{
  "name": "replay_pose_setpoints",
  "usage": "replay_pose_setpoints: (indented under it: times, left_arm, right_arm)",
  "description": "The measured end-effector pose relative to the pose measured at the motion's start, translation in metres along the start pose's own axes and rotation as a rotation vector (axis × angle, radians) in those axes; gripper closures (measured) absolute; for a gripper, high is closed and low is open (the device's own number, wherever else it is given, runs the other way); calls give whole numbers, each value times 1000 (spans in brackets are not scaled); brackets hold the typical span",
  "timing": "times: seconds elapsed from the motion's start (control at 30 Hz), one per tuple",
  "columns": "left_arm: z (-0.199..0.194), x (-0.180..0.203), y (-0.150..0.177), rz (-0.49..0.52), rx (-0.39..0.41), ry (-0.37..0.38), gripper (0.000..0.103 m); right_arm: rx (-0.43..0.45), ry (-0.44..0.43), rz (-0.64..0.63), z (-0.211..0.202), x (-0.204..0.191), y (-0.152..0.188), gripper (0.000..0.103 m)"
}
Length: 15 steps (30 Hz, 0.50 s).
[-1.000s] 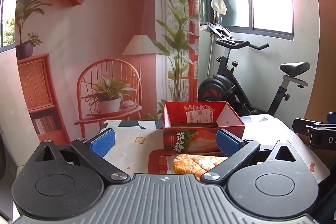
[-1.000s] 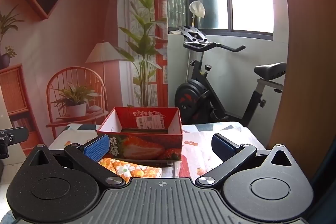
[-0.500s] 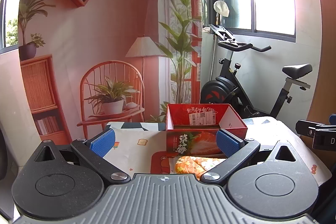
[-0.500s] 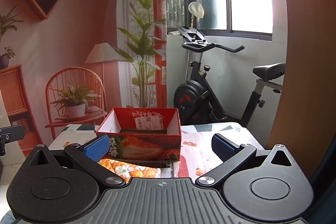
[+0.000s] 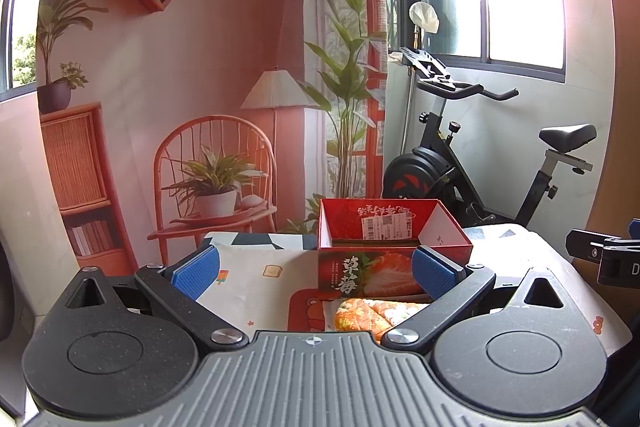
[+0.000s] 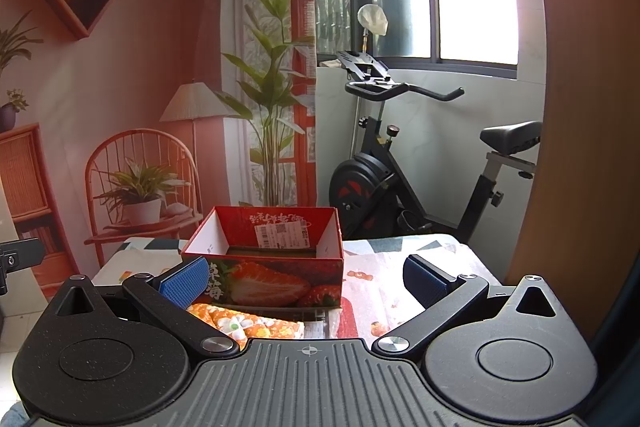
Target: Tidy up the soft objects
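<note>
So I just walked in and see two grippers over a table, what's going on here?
A person holds both grippers open and empty above the patterned tablecloth. The left gripper and right gripper face an open red strawberry-print cardboard box. An orange floral soft cloth lies in front of it, not yet grasped.

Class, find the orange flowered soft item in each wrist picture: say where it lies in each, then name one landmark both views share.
Left wrist: the orange flowered soft item lies low, right of centre, in front of the red strawberry box.
Right wrist: it lies low, left of centre, partly behind the left finger.
Shared landmark: the red strawberry box, standing open just behind it.
</note>
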<state>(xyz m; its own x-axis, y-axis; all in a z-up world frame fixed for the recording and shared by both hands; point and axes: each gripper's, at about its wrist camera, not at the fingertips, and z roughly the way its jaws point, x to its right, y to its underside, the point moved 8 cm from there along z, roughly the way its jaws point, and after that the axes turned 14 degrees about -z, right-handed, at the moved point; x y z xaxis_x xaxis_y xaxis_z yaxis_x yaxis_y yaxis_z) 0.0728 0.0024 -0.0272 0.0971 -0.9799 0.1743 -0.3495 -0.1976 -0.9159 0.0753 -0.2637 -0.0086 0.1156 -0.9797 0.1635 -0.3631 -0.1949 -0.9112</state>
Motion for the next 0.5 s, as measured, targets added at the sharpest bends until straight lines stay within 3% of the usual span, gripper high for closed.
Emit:
replay_pose_setpoints:
  times: [0.5]
  left_arm:
    - [1,0,-1,-1,1,0,0]
  right_arm:
    - [1,1,-1,0,-1,0,0]
